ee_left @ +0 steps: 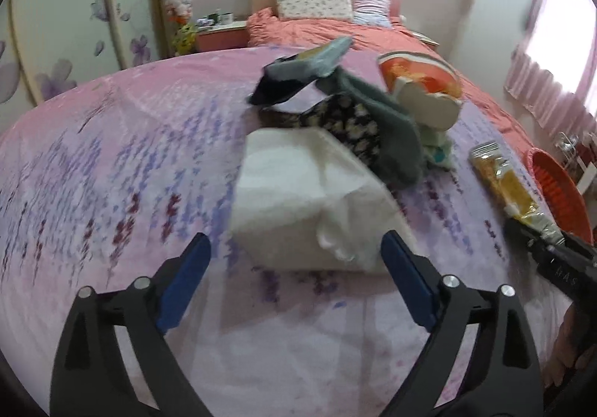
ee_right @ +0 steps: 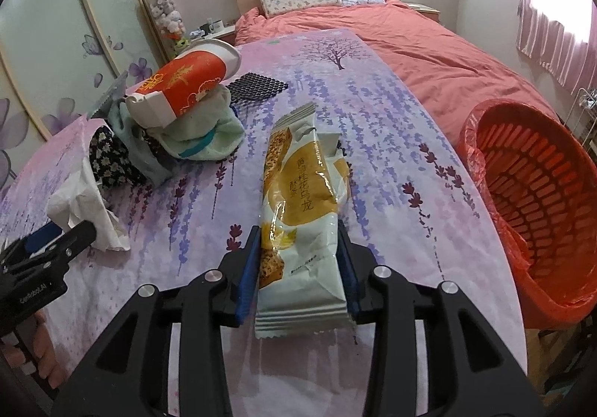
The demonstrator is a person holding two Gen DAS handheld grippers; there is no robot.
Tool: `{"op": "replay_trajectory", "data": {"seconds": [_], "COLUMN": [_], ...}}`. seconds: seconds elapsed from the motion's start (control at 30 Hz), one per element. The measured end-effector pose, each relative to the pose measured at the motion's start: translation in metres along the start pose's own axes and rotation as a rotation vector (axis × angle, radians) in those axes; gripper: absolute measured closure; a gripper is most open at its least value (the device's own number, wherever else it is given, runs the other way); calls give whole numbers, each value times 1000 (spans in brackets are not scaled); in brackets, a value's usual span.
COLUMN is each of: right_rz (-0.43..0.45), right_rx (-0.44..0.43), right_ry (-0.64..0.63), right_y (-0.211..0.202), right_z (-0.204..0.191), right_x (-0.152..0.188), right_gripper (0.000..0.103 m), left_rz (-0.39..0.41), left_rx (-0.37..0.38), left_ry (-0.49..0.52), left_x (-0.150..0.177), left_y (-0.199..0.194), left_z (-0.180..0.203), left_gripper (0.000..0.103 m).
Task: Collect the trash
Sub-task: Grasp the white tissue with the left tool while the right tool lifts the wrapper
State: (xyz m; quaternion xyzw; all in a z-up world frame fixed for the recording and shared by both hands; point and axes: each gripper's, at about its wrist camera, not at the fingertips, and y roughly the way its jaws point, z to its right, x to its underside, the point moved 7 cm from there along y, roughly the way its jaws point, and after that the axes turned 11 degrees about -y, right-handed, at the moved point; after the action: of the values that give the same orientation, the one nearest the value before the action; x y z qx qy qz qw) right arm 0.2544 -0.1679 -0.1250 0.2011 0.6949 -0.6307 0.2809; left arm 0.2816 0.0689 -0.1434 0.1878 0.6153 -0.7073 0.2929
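My right gripper (ee_right: 298, 249) is shut on a yellow-and-white snack wrapper (ee_right: 302, 200) and holds it above the purple-flowered tablecloth (ee_right: 373, 111); the wrapper also shows in the left wrist view (ee_left: 503, 178). My left gripper (ee_left: 294, 249) is open, its blue pads on either side of a crumpled white tissue (ee_left: 298, 193), which also shows in the right wrist view (ee_right: 86, 200). A red-and-white paper cup (ee_right: 183, 84) lies on its side on a pile of socks; it also shows in the left wrist view (ee_left: 421, 88).
A red basket lined with a red bag (ee_right: 541, 200) stands at the table's right edge. Socks and cloths (ee_left: 354, 118) lie heaped mid-table, with a black mesh mat (ee_right: 257, 84) behind. A bed with a coral duvet (ee_right: 410, 43) lies beyond.
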Motion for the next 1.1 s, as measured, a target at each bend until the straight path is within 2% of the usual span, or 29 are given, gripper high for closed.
{"op": "replay_trajectory", "data": {"seconds": [0.13, 0.23, 0.4, 0.47, 0.53, 0.57, 0.6, 0.67, 0.87, 1.0, 1.1], "right_rz": [3, -2, -31, -30, -30, -30, -30, -33, -33, 5, 22], "right_rx": [-12, -5, 77, 68, 65, 65, 65, 58, -40, -64, -75], "right_ry": [3, -10, -100, -92, -91, -91, -95, -114, -20, 12, 18], "right_y": [0, 0, 4, 4, 4, 4, 4, 4, 2, -1, -1], "right_z": [-1, -2, -14, -13, -13, -12, -13, -13, -2, -2, -6], "right_x": [0, 0, -2, -1, -2, -1, -1, -2, -5, -3, -2], "right_gripper": [61, 58, 52, 51, 51, 51, 51, 52, 55, 55, 54], "left_rz": [-23, -77, -110, -116, -116, -123, -140, -153, -95, -68, -37], "left_rx": [-25, -60, -118, -134, -148, -149, -142, -125, -77, -21, 10], "left_ry": [14, -12, -55, -62, -65, -70, -80, -102, -79, -70, -29], "left_x": [-15, -21, -27, -30, -32, -32, -31, -31, -24, -18, -14], "left_y": [11, 26, 29, 28, 29, 30, 32, 34, 31, 31, 26], "left_z": [10, 8, 5, 6, 7, 8, 8, 10, 5, 4, 7], "left_gripper": [4, 4, 4, 4, 6, 13, 21, 28, 29, 29, 36]}}
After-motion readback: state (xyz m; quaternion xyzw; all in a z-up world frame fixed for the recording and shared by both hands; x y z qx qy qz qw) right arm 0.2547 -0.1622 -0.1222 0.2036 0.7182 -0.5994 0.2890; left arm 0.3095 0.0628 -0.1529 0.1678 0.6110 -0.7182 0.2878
